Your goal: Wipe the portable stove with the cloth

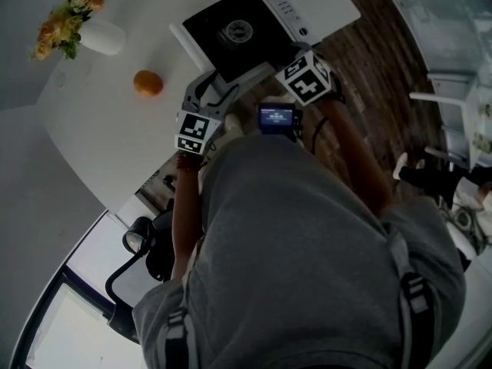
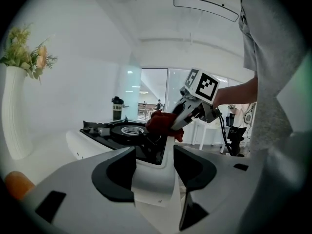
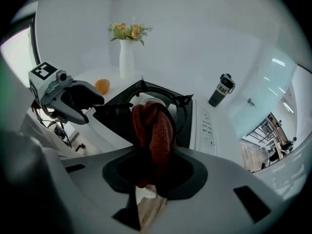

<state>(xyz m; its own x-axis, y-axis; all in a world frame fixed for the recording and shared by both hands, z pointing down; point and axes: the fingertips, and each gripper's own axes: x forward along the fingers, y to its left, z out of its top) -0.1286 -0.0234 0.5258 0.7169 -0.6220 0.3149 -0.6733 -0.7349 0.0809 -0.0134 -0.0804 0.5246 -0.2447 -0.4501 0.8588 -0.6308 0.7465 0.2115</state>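
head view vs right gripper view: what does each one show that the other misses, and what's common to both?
Only the head view: the person's grey shirt, the wood floor and a small lit screen.
Only the right gripper view: the red cloth clamped in the right gripper, and a black tumbler on the table.
Both: the portable stove, the orange, the vase of flowers and the left gripper, which is open and holds nothing.
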